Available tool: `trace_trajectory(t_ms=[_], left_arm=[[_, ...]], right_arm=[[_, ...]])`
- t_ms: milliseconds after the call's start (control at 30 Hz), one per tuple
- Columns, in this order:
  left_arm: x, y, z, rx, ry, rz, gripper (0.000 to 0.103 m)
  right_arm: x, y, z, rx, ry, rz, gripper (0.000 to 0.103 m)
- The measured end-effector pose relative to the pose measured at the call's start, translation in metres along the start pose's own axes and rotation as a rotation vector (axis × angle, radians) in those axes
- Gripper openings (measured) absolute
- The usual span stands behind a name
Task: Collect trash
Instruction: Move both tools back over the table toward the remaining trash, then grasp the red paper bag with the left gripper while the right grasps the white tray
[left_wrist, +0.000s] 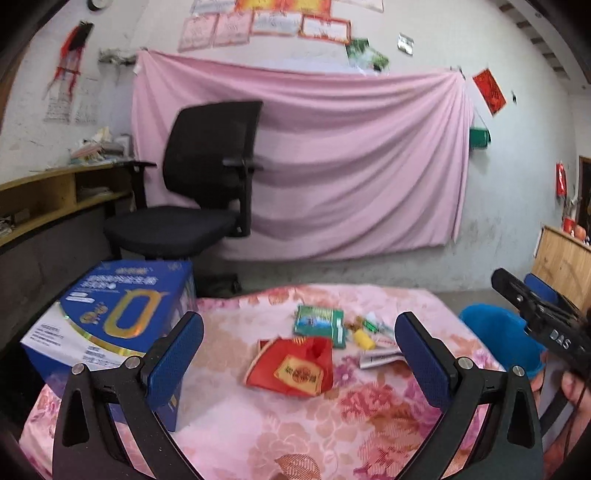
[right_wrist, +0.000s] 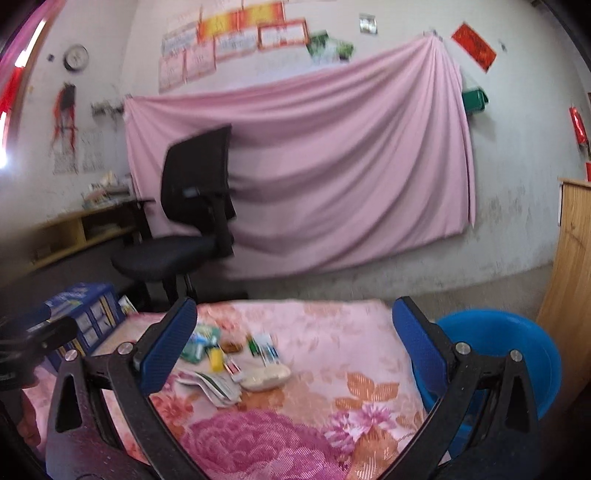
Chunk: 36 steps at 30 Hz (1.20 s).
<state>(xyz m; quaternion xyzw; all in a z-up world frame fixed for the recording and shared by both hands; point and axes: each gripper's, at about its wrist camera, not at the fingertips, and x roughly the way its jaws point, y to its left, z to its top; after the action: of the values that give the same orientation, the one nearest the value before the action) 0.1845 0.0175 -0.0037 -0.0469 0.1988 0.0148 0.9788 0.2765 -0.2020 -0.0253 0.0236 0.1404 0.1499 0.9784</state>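
Note:
Trash lies scattered on a table covered with a pink floral cloth (left_wrist: 229, 424). In the left wrist view I see a red packet (left_wrist: 291, 367), a green packet (left_wrist: 319, 325), a small yellow piece (left_wrist: 364, 339) and a white wrapper (left_wrist: 380, 359). My left gripper (left_wrist: 299, 354) hangs open above the red packet, holding nothing. In the right wrist view the green packet (right_wrist: 199, 341), yellow piece (right_wrist: 216, 359), folded paper (right_wrist: 210, 386) and a pale lump (right_wrist: 266, 376) lie left of centre. My right gripper (right_wrist: 295, 345) is open and empty. A blue bin (right_wrist: 513, 365) stands by the table's right edge.
A large blue box (left_wrist: 110, 321) sits on the table's left side. A black office chair (left_wrist: 199, 184) stands behind the table before a pink sheet on the wall. A wooden cabinet (right_wrist: 572, 280) is at the right. The right gripper's body (left_wrist: 543, 317) shows above the blue bin (left_wrist: 495, 332).

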Motion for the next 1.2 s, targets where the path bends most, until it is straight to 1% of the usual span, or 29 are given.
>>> trace_trajectory(t_ms=[67, 133, 300, 367, 433, 500, 600, 700, 767, 800, 833, 900, 967, 1033, 1067, 1200], left_arm=[[0.011, 0.004, 0.001, -0.019, 0.069, -0.033, 0.102], [0.022, 0.008, 0.002, -0.057, 0.118, -0.048, 0.101], [0.043, 0.009, 0.001, -0.076, 0.226, -0.034, 0.101], [0.053, 0.010, -0.001, -0.086, 0.266, -0.053, 0.101], [0.062, 0.011, -0.003, -0.093, 0.305, -0.065, 0.100], [0.068, 0.014, -0.004, -0.115, 0.326, -0.071, 0.100], [0.077, 0.018, -0.003, -0.152, 0.347, -0.087, 0.100], [0.086, 0.022, -0.005, -0.179, 0.381, -0.089, 0.100], [0.091, 0.025, -0.007, -0.191, 0.409, -0.089, 0.100], [0.095, 0.027, -0.009, -0.201, 0.428, -0.087, 0.096], [0.096, 0.028, -0.010, -0.212, 0.443, -0.088, 0.087], [0.101, 0.035, -0.015, -0.250, 0.476, -0.096, 0.075], [0.099, 0.039, -0.015, -0.278, 0.463, -0.108, 0.075], [0.097, 0.039, -0.015, -0.279, 0.456, -0.112, 0.074], [0.096, 0.039, -0.015, -0.278, 0.454, -0.114, 0.073], [0.091, 0.039, -0.015, -0.283, 0.440, -0.128, 0.069]], right_arm=[[0.016, -0.001, -0.004, 0.000, 0.075, -0.003, 0.103], [0.027, -0.001, -0.009, -0.003, 0.135, -0.004, 0.103], [0.053, 0.001, -0.017, -0.014, 0.270, 0.001, 0.103], [0.063, 0.003, -0.019, -0.017, 0.321, 0.032, 0.103], [0.081, 0.005, -0.024, -0.017, 0.410, 0.074, 0.103], [0.093, 0.007, -0.028, -0.010, 0.461, 0.089, 0.103], [0.108, 0.009, -0.031, 0.000, 0.509, 0.107, 0.103], [0.129, 0.014, -0.038, -0.008, 0.602, 0.131, 0.103], [0.138, 0.018, -0.042, -0.017, 0.642, 0.151, 0.103], [0.140, 0.020, -0.044, -0.021, 0.648, 0.153, 0.103], [0.140, 0.020, -0.045, -0.024, 0.652, 0.155, 0.103], [0.139, 0.020, -0.046, -0.016, 0.655, 0.170, 0.098], [0.139, 0.017, -0.047, 0.002, 0.664, 0.181, 0.087], [0.137, 0.014, -0.047, 0.014, 0.668, 0.186, 0.083], [0.135, 0.013, -0.047, 0.015, 0.669, 0.188, 0.081], [0.131, 0.018, -0.046, -0.011, 0.666, 0.193, 0.081]])
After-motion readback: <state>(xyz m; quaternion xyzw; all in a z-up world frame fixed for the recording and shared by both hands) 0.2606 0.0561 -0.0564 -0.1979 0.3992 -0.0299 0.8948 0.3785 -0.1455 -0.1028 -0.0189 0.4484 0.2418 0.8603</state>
